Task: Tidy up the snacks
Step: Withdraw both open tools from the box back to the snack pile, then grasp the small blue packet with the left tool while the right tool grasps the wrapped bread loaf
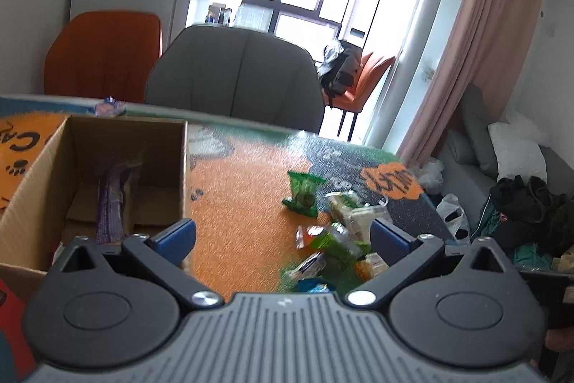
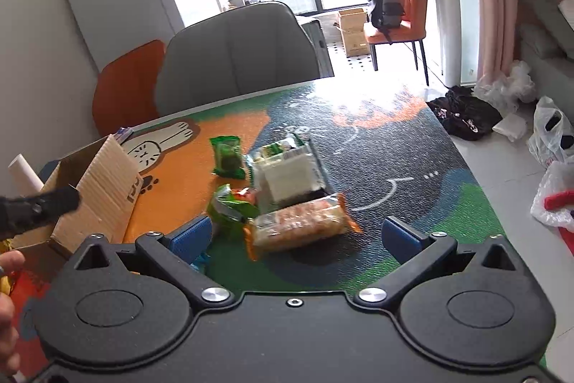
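Note:
A cardboard box (image 1: 43,174) stands open on the table's left, with a purple snack packet (image 1: 111,200) leaning inside. It also shows in the right wrist view (image 2: 104,192). My left gripper (image 1: 283,239) is open and empty, over the box's right rim and the table. Loose snacks lie in a pile: a green packet (image 2: 227,155), a white packet (image 2: 290,173), an orange biscuit packet (image 2: 299,225) and a green wrapper (image 2: 233,207). The pile also shows in the left wrist view (image 1: 340,232). My right gripper (image 2: 294,237) is open and empty, just short of the orange biscuit packet.
The table has a colourful cartoon mat (image 2: 394,167). A grey chair (image 2: 236,56) and an orange chair (image 2: 125,81) stand at the far edge. Bags and clothes (image 2: 462,112) lie on the floor at right. A white roll (image 2: 25,174) stands beside the box.

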{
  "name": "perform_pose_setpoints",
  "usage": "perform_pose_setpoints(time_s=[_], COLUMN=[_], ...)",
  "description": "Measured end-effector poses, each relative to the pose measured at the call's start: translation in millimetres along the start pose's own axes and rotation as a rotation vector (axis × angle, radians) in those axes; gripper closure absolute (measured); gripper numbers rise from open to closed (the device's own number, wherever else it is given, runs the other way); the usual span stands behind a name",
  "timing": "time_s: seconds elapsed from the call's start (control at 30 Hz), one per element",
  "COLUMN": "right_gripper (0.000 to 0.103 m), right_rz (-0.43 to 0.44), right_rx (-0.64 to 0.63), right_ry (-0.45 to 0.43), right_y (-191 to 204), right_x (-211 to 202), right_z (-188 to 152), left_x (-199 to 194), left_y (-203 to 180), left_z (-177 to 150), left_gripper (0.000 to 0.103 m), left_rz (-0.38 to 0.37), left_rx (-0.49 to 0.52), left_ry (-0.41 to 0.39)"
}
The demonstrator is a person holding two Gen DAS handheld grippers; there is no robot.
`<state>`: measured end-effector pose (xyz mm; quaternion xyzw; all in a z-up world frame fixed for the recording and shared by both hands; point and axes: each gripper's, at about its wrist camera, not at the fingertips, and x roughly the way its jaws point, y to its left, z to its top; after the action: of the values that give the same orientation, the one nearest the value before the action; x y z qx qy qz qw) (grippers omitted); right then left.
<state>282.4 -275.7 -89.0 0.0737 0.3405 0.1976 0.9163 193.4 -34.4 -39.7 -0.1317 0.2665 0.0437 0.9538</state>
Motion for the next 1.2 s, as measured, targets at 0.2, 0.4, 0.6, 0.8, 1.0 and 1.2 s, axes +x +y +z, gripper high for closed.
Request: perform_pose_setpoints(time_s=[0.2,0.4,0.6,0.8,1.0,1.2], right_gripper=[0.000,0.003,0.012,0.019,0.021,0.021], right_rz=[0.009,0.009,0.012,0.036,0.050,0.067], right_rx=[0.021,0.032,0.052,0.059,0.064,0.064], right_ry=[-0.005,-0.006,0.012,0.036,0.061,0.081], right_y=[-13.6,-28.0,-38.1,-43.4,-45.6,-45.8], right_x=[-1.1,0.1,7.7,17.0,31.6,43.7], right_z=[-2.4,-5.2,-6.6,-6.8,-4.8,-1.9], left_x=[5.5,24.6,43.2,65.9,88.6,102.0], left_y=[-19.8,-37.9,-42.8,-43.2,-39.7,-36.3], left_z=[-2.0,-15.5,-31.0,-37.5,-40.8,-52.6], left_gripper=[0.001,0.003,0.011,0.021,0.028,0.028], left_rz=[-0.037,-0.082,-0.101,-0.088,-0.054,0.008], left_rx=[0.019,0.037,0.032,0.027,0.018,0.028], left_ry=[0.013,0.059,0.101,0.131,0.183,0.247])
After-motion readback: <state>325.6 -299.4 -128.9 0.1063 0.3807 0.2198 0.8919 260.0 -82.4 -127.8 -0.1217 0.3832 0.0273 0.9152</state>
